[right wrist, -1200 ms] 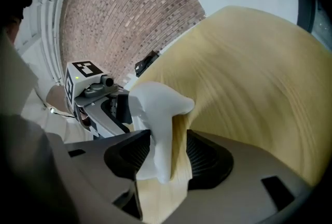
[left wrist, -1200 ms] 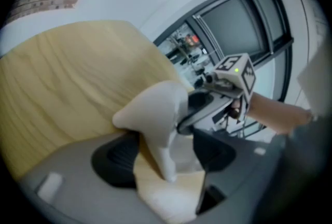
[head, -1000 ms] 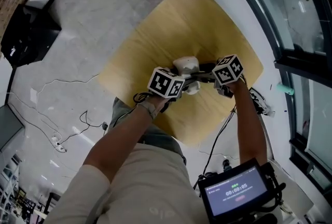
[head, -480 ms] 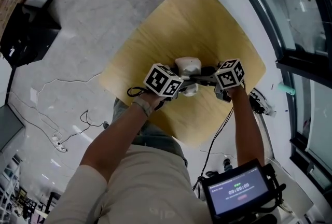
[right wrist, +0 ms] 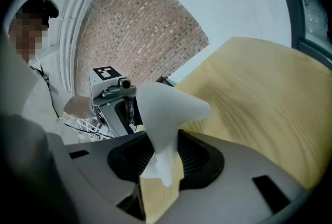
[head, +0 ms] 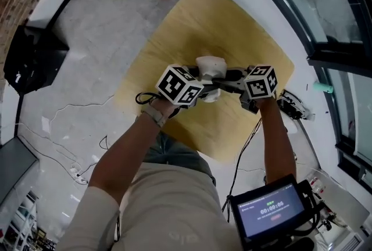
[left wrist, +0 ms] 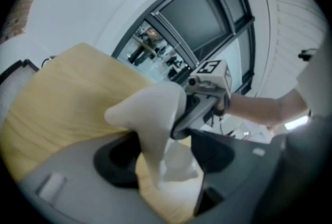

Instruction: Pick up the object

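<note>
Jaws of the left gripper [left wrist: 166,158] are clamping the white object [left wrist: 150,114], its pale body filling the gap between the dark pads. The object is sitting over the middle of the wooden table [head: 232,17], between the two grippers; whether it is touching the wood I cannot tell. On the right gripper [right wrist: 166,161] the jaws are closing, with the object's narrow lower part standing between them.
</note>
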Action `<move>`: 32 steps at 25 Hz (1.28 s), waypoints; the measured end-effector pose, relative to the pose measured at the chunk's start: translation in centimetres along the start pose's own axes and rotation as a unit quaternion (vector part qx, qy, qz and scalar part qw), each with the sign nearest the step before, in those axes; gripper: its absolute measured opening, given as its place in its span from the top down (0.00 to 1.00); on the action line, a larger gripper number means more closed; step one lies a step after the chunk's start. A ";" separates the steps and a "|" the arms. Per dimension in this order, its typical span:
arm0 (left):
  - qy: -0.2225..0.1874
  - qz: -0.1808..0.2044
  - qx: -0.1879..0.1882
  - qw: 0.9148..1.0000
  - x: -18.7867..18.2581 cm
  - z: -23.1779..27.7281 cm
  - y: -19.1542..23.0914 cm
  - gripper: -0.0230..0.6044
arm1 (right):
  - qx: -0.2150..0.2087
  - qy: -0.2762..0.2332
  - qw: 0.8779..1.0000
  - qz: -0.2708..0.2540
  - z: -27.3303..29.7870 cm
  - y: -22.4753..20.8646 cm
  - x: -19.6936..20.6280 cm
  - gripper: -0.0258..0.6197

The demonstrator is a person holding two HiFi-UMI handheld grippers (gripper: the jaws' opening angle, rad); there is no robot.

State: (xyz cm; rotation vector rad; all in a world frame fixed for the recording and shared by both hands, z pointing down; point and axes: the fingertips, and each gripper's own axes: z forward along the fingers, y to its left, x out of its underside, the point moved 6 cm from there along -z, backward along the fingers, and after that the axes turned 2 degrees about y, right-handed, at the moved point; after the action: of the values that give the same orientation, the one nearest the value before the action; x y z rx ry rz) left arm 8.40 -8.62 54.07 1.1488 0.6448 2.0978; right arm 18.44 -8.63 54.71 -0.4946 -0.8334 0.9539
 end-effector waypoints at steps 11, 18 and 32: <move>0.004 0.179 0.028 0.983 -8.4 -5.9 -8.3 0.51 | 0.097 -0.165 0.980 -0.059 -8.7 9.2 -4.4 0.73; 0.005 0.335 0.065 0.940 -15.6 -8.7 -18.7 0.51 | 0.194 -0.295 0.930 -0.100 -18.5 17.7 -5.2 0.73; -0.048 0.526 0.170 0.832 -17.5 -13.8 -38.9 0.51 | 0.370 -0.411 0.815 -0.175 -29.8 36.9 0.3 0.73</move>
State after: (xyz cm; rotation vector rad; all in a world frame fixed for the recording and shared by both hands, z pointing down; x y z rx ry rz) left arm 15.52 2.88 11.28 2.1488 0.3455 2.8311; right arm 23.62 9.80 11.30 0.7998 -1.1649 1.0498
